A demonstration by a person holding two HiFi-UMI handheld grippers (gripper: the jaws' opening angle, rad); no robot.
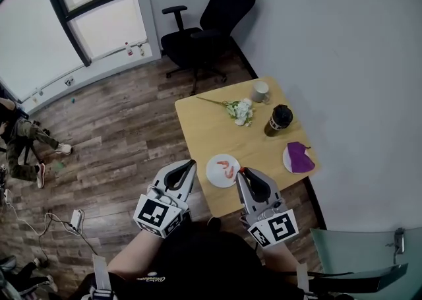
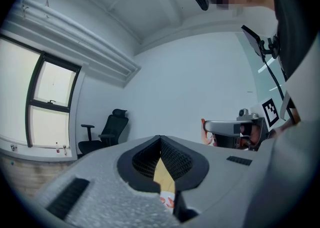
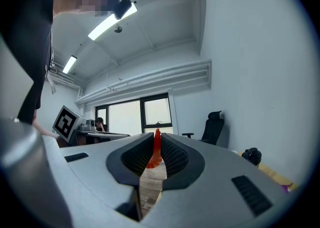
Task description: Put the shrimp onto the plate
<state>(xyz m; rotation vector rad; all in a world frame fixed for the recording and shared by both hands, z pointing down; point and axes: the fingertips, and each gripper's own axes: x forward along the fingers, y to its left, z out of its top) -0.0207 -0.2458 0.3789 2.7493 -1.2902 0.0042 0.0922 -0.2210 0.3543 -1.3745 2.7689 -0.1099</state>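
- The right gripper (image 1: 242,173) has its jaws pinched on a shrimp (image 3: 155,151) at the tips, just beside the white plate (image 1: 212,177).
- A second shrimp (image 1: 227,169) is already lying on that plate.
- The left gripper (image 1: 190,163) has its jaws pressed together with nothing in them, near the plate's other side.

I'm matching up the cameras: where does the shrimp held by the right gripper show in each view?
Head view: the shrimp is low centre, at the right gripper's tip, by the plate's right edge.
Left gripper view: a small orange bit right of centre, at the other gripper's tip.
Right gripper view: dead centre, pinched upright between the jaws.
Shared landmark: the black chair.
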